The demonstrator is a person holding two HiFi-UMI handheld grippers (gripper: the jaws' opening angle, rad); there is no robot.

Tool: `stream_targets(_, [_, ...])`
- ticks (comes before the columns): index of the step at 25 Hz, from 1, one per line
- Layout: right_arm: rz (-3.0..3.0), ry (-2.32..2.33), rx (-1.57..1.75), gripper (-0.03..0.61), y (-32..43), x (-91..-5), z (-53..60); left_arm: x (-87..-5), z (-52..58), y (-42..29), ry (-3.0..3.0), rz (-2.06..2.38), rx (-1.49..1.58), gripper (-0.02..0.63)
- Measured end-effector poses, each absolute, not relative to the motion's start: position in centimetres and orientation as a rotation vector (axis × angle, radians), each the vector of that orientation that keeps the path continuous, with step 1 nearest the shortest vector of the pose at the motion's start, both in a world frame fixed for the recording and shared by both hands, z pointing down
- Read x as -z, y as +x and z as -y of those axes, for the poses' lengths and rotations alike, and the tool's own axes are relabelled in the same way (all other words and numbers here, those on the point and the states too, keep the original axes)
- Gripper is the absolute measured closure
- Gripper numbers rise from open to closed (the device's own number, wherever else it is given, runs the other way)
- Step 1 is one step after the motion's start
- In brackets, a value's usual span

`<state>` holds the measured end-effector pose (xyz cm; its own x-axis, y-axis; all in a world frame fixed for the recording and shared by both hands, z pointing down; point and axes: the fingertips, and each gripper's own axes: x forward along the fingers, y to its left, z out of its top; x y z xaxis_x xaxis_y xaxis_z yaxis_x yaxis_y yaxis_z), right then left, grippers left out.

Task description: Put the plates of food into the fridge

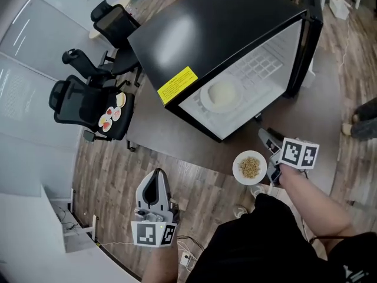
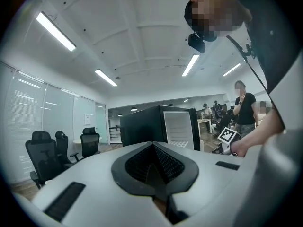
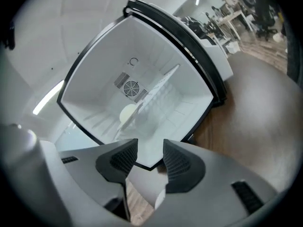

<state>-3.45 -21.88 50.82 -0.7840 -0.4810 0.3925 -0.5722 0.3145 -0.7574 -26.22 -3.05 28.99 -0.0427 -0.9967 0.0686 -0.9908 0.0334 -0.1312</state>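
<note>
A black mini fridge [image 1: 200, 34] stands on a table with its door open. A pale plate [image 1: 221, 94] lies on the white shelf inside it. My right gripper [image 1: 266, 137] points at the opening and is shut on the rim of a white plate of brown food [image 1: 250, 167], carried over the table's near edge. In the right gripper view only a sliver of that plate [image 3: 160, 200] shows low between the jaws [image 3: 150, 148], with the fridge interior [image 3: 142, 79] straight ahead. My left gripper [image 1: 156, 178] hangs at the lower left over the floor, shut and holding nothing [image 2: 154, 148].
Black office chairs stand at the left; one seat carries more plates of food [image 1: 110, 118]. The grey table [image 1: 171, 140] reaches past the fridge on both sides. A person [image 2: 245, 109] stands far back in the left gripper view. Cables lie on the wooden floor [image 1: 188, 255].
</note>
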Motion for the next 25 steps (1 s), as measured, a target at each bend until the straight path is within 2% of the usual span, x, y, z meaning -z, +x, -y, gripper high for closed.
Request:
stream_targets(5, [2.511, 1.073, -1.040, 0.413, -0.8, -51.5, 17.7, -29.2, 0.3, -26.3, -2.196, -2.166, 0.208, 0.611])
stream_targets(10, [2.475, 1.136, -0.813, 0.413, 1.2, -52.1, 13.5, -30.1, -2.6, -26.0, -2.258, -2.122, 0.188, 0.611])
stream_targets(25, [2.282, 1.279, -0.685, 0.413, 5.7, -59.1, 4.2, -33.8, -8.4, -23.7, -2.392, -2.032, 0.177, 0.611])
